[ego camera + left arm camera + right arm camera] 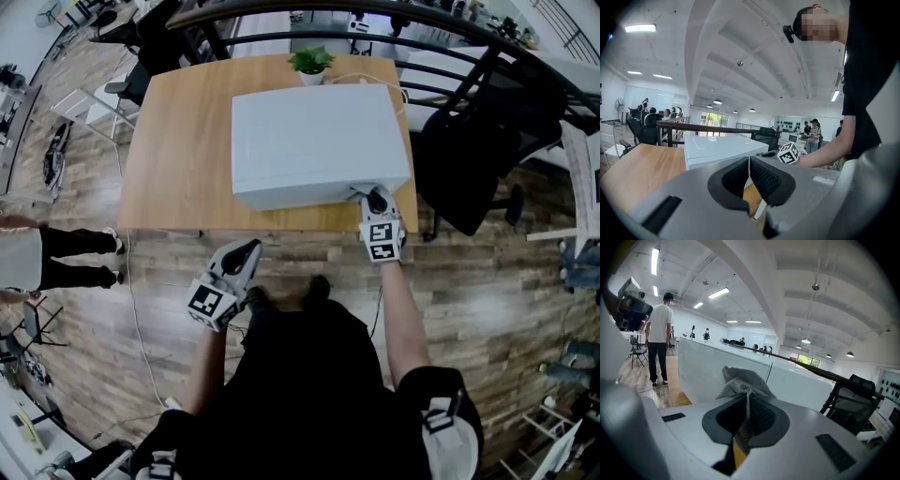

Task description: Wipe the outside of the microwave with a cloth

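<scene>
Where the head view looks down: microwave [319, 141], white, on the tabletop [173, 169], long axis left to right, front face toward the person. Plant [310, 62] behind it. Right gripper [377, 197] at the microwave's near right corner, tips at the front face. Left gripper [249, 249] well apart, off the tabletop's near edge, below and left of the microwave.

Left gripper view: fingers [736, 176] pressed together, nothing between them. Microwave ahead, past the tabletop edge.

Right gripper view: fingers [764, 416] clenched on a grey mesh cloth [743, 380], which bunches out past the tips. Microwave face directly ahead of the cloth. Contact is probably made, though the angle does not settle it.

Judgement: the right gripper is the nearer and carries the cloth. Most of the front face lies to its left, so a stroke would run leftward along the long axis.
</scene>
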